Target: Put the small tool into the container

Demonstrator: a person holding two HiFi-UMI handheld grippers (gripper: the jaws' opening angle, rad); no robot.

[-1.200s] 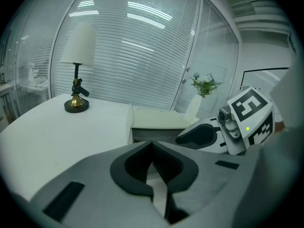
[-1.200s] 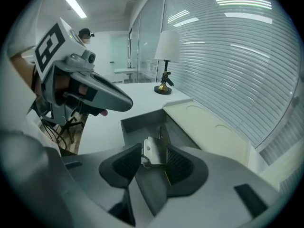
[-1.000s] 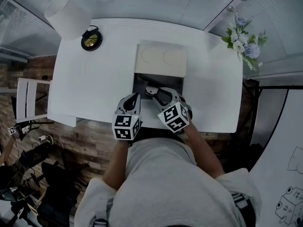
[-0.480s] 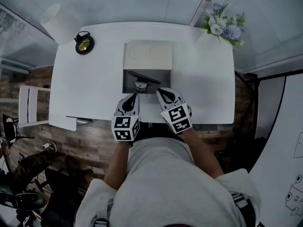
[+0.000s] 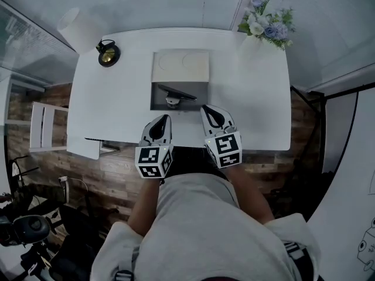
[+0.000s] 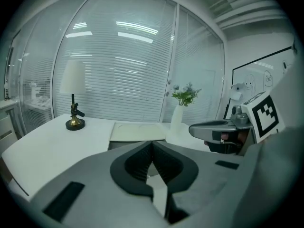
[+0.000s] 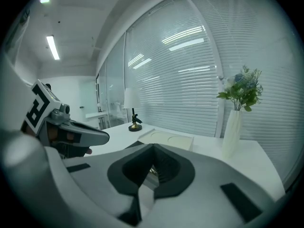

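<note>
White counter (image 5: 105, 110), and both claws sit nearer its front edge than a second ago. Right claw (image 5: 205, 108) was spread wide inside the box then; now it's out, jaws together, nothing between them. Left claw (image 5: 166, 117) has its jaws together too, and it's empty. Tool (image 5: 176, 93) lies in the grey box (image 5: 196, 103), apart from both claws. Beige lid (image 5: 180, 66) lies flat just behind the box.

On the table (image 5: 258, 110), the container (image 5: 158, 103) sits just ahead of both grippers, between their tips, with the small tool (image 5: 176, 93) inside. A board (image 5: 180, 66) lies touching behind it. The lamp (image 5: 109, 55) stands ahead-left of the left gripper (image 5: 166, 118), and the flowers (image 5: 265, 23) ahead-right of the right gripper (image 5: 205, 108).
</note>
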